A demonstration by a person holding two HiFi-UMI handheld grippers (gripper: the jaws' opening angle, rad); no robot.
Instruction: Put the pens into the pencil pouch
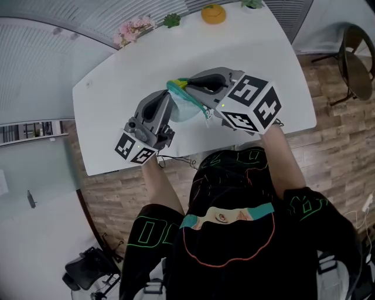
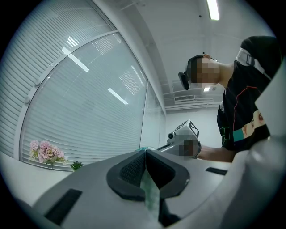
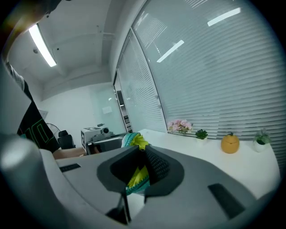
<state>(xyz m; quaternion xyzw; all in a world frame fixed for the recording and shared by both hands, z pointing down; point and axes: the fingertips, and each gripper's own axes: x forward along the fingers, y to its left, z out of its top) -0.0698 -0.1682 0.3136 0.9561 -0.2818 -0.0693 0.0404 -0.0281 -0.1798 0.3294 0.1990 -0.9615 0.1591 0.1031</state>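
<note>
Desk: The white desk is standing on a wooden floor, and we are leaning over its near edge.
Right gripper: We are holding the right gripper over the near half of the desk. Its jaws are squeezing one edge of the pencil pouch. A yellow bit is showing between them, and we cannot tell what it is.
Left gripper: We are holding the left gripper just beside the right one, with their tips pointing toward each other. Its jaws are pinching tight on the thin cloth of the pouch's other side.
Pencil pouch: The blue-green pouch is hanging between the two grippers, over the desk. We cannot tell if it is touching the desk.
Yellow pumpkin: It is sitting at the far edge of the desk.
Pink flowers: They are sitting at the far edge too, well apart from the pouch.
Small green plant: It is sitting between the flowers and the pumpkin.
</note>
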